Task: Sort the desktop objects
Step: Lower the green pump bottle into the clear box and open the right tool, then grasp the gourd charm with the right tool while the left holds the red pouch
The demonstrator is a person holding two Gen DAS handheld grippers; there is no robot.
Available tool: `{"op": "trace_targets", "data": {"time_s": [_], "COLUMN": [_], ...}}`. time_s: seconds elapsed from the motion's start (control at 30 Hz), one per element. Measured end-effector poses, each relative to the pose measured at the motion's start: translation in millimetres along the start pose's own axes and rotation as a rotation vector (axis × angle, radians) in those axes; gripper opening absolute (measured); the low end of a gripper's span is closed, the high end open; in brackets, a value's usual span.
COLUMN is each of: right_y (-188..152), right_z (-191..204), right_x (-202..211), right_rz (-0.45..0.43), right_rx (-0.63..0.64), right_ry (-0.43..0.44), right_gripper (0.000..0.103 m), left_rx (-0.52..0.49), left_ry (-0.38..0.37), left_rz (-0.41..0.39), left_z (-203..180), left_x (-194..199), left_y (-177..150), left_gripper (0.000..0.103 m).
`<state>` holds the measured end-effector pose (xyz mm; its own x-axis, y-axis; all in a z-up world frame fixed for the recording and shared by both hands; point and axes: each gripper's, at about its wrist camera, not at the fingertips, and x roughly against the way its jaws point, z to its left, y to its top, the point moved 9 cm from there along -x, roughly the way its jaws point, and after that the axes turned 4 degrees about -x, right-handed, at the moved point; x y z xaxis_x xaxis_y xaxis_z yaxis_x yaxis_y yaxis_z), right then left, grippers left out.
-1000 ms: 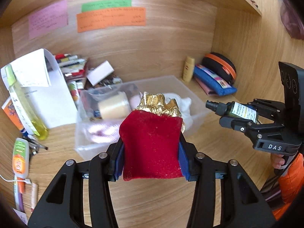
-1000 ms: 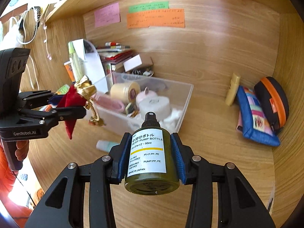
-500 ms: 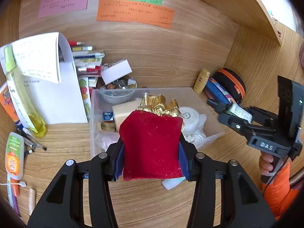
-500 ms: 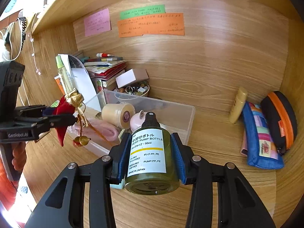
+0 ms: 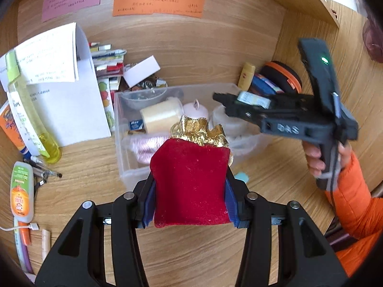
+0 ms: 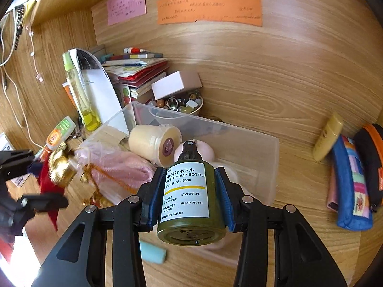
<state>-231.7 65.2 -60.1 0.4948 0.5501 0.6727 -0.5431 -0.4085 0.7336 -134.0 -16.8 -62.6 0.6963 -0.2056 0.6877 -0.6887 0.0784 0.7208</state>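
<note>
Two grippers, each loaded, over a clear plastic bin [image 5: 123, 157] on a wooden desk [image 5: 79, 172].

Left gripper [image 5: 190, 199] clamped on a red velvet pouch [image 5: 190, 186] with a gold ruffled top, held upright at the bin's near wall. Right gripper [image 6: 190, 198] clamped on a small dark green pump bottle [image 6: 189, 198] with a white label, spray cap pointing forward over the bin's near edge; seen from the left camera as a blurred black tool [image 5: 282, 117] in a hand [image 5: 316, 160] with an orange sleeve [image 5: 352, 201]. Inside the bin: a cream spool [image 6: 153, 143], a pink mesh bag [image 6: 119, 167], a white roll [image 5: 226, 122]. Just outside the near wall, a pale teal eraser [image 6: 152, 251] flat on the desk. Against the back wall at right, a yellow tube [image 6: 326, 137] leaning beside a blue pencil case [image 6: 352, 186] and a black-and-orange case [image 6: 369, 157]. On the wall above, pink, green and orange notes [image 6: 208, 8].
</note>
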Motion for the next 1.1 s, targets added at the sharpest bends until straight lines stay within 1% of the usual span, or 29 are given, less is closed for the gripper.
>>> {"op": "trace_targets", "data": {"time_s": [0.1,0.23,0.4,0.57,0.67,0.73,0.77,0.87,0.93,1.0,1.1], "right_y": [2.5,-1.1,-3.3,-6.5,-10.8,-13.7,-14.9,-21.7,-29.0,-39.8,-55.9], "right_z": [4.7,11.0,13.2,14.8,23.0,29.2,31.9,44.9,54.3,65.9,81.2], "right_x": [-15.7,-30.9,-29.5,-17.8,-3.9,5.8,9.3,22.7,29.1,29.5,18.7], "right_rz": [0.024,0.057,0.062,0.053,0.034,0.017,0.01,-0.013,-0.015,0.0,0.044], "right_rx": [0.008,0.024,0.028,0.012,0.033,0.052,0.061,0.093,0.118,0.143,0.174], "right_ry": [-0.01,-0.011,-0.009,0.01,0.031,0.037,0.039,0.062,0.082,0.109,0.131], "right_gripper": [0.038,0.038,0.038,0.039,0.04,0.046,0.047,0.048,0.048,0.048,0.048], "left_rx": [0.007,0.005,-0.022,-0.002,0.035,0.061,0.071,0.097,0.101,0.107,0.124], "left_ry": [-0.009,-0.043,-0.063,-0.051,-0.047,-0.045,-0.049,-0.069,-0.056,-0.044,-0.02], "left_rz": [0.015,0.043,0.092,0.137,0.14,0.132,0.129,0.118,0.11,0.105,0.082], "left_z": [3.2,1.3,-5.4,0.0,7.4,12.5,13.6,15.2,16.6,18.2,23.8], "left_x": [-1.3,-4.1,-9.9,-16.0,-16.2,-14.3,-13.4,-8.8,-3.9,0.2,8.0], "left_y": [-7.0,-18.5,-36.3,-54.7,-59.8,-61.2,-61.1,-62.4,-64.4,-64.9,-62.8], "left_gripper": [0.047,0.048,0.047,0.047,0.047,0.047,0.047,0.047,0.047,0.047,0.047]}}
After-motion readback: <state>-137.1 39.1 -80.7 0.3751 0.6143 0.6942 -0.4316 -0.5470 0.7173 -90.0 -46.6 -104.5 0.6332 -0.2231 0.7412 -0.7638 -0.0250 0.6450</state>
